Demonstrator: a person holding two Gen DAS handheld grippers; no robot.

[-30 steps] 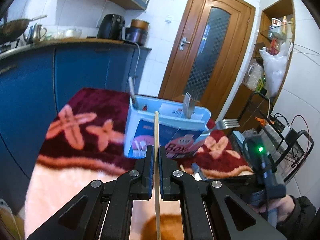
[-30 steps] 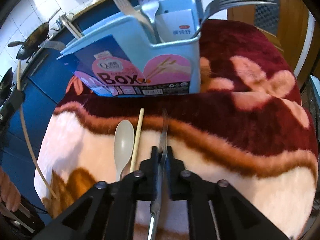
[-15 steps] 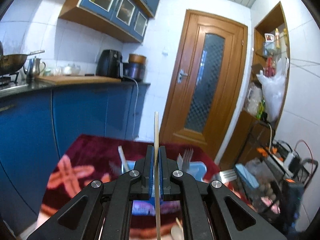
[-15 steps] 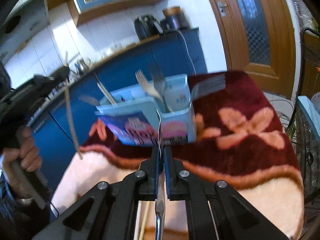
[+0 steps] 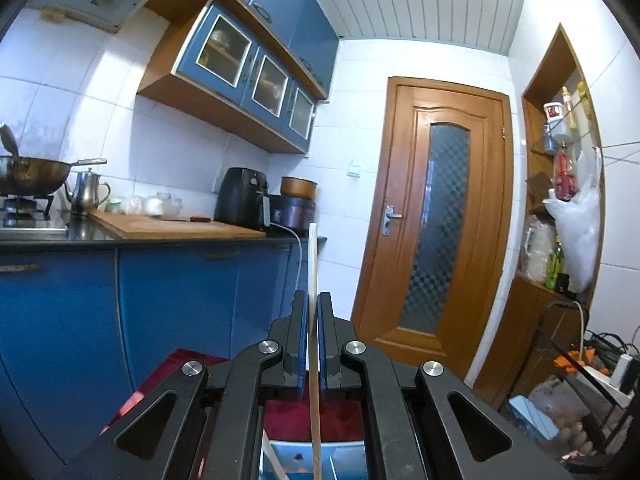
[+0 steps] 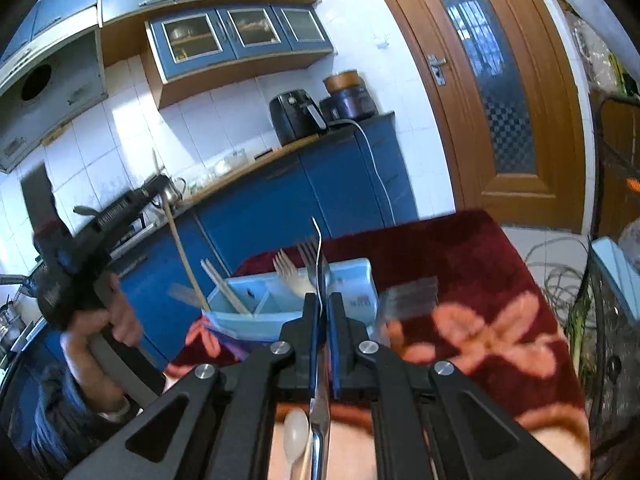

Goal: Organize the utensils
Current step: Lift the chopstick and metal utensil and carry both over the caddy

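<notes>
Both fingers pairs clamp: left [image 5: 313, 308] chopstick [image 5: 313, 264], right [image 6: 323, 308] fork [image 6: 319, 256].

- The left wrist view is looking level from its hand-held gripper [image 5: 313, 300] toward the door [image 5: 434, 224].
- The right wrist view is tilting down over the near utensil box [image 6: 276, 300].
- Both are sharing door [image 6: 500, 92], blue cabinets [image 5: 168, 292] and box.

Both grippers [image 5: 313, 300] [image 6: 322, 300], with chopstick [image 5: 313, 264] and fork [image 6: 318, 248], now higher above the box [image 6: 280, 300].
</notes>
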